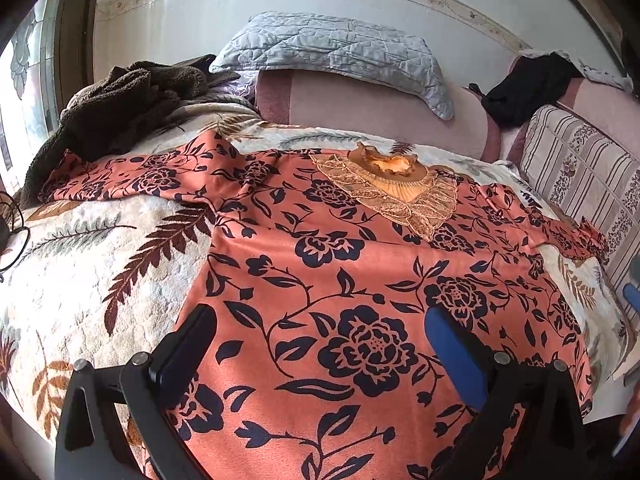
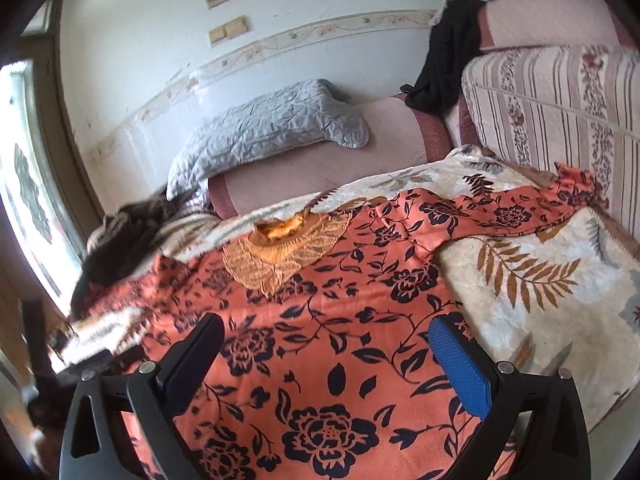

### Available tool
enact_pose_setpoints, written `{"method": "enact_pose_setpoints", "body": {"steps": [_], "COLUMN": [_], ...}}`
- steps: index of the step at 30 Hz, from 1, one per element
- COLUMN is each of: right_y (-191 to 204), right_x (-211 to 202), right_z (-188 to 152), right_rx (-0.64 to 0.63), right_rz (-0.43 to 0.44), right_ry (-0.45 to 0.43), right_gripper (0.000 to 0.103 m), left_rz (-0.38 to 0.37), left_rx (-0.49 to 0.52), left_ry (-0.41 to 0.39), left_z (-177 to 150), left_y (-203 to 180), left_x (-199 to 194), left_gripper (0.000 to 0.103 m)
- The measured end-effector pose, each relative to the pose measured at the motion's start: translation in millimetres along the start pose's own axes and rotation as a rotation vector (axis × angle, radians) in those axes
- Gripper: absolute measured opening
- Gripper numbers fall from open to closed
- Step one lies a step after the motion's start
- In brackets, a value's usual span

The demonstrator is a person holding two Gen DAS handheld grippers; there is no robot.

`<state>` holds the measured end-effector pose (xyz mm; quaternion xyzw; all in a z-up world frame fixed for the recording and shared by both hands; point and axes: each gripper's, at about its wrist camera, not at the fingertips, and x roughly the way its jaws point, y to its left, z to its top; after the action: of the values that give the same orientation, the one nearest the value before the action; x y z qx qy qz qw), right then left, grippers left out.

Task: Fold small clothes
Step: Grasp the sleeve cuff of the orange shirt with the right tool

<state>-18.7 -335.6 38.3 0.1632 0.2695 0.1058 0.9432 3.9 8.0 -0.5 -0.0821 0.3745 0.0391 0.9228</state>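
An orange top with dark flower print (image 1: 344,280) lies spread flat, front up, on a leaf-patterned blanket (image 1: 92,248). Its gold lace collar (image 1: 384,184) points to the far side and both sleeves are stretched out sideways. My left gripper (image 1: 320,320) is open and empty, hovering over the lower body of the top. In the right wrist view the same top (image 2: 320,340) fills the foreground with its collar (image 2: 280,248) beyond. My right gripper (image 2: 326,332) is open and empty above the top's lower part.
A brown fleece garment (image 1: 120,104) is heaped at the far left. A grey quilted pillow (image 1: 336,52) rests on a pink bolster (image 1: 372,108). A black garment (image 1: 528,84) and a striped cushion (image 1: 580,176) sit at the right.
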Motion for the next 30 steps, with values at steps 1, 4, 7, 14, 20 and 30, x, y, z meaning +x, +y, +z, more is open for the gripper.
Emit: {"method": "enact_pose_setpoints", "body": {"steps": [1,4,7,14,20,30], "right_y": [-19.8,-101.7,-197.8,-369.1,-413.3,-342.7], "right_x": [-0.5,12.7,41.6,86.9,129.5,150.4], "right_z": [12.8,48.4,73.2,120.7,130.5,181.5], "right_rx": [0.072,0.299,0.495,0.738,0.781,0.468], "right_rz": [0.023,0.015,-0.096,-0.270,-0.358,-0.518], "right_ry": [-0.011,-0.031,-0.015,-0.038,0.004,0.060], "right_gripper": [0.103,0.103,0.102,0.078,0.075,0.005], "left_rz": [0.007,0.023,0.029,0.040,0.022,-0.035], "left_rx": [0.003,0.020,0.026,0.031,0.034,0.002], "left_ry": [0.009,0.018,0.033,0.048,0.071,0.026], "left_z": [-0.2,-0.8,-1.8,-4.1,-2.7,3.4], "left_y": [-0.2,-3.5,-5.4,-7.5,-16.3,-7.5], "left_x": [1.8,4.6,7.2,20.0,33.4,15.3], "left_gripper": [0.103,0.103,0.103,0.103,0.103,0.103]}}
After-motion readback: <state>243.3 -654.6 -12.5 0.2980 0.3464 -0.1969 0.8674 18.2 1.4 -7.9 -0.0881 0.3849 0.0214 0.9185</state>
